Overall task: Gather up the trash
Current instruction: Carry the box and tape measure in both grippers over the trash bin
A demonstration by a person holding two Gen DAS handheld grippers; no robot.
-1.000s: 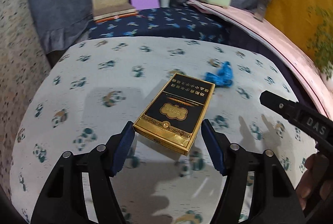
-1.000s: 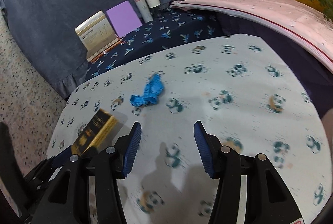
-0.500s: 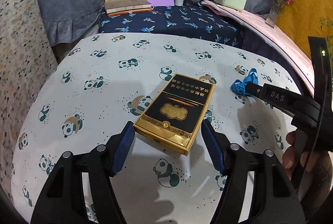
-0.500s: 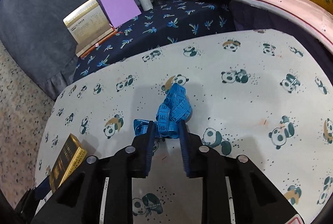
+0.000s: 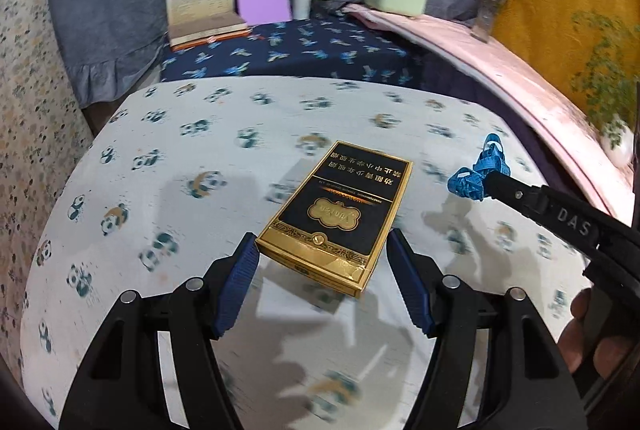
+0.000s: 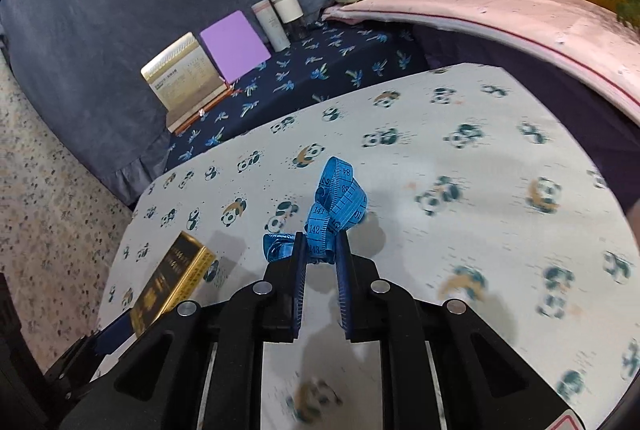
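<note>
closing on the blue measuring tape (image 6: 334,206), my right gripper (image 6: 320,254) pinched its bunched end above the panda cloth (image 6: 480,134), where a second earlier it hung spread; my left gripper (image 5: 322,262) clamped the gold-and-black box (image 5: 340,214), so both pieces looked secured.

Glossy gold-black carton (image 5: 338,214) on matt panda-print cloth (image 5: 168,198).

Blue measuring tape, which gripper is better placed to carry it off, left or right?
Right. The right gripper is closing on the measuring tape, while the left gripper already holds the gold box.
</note>
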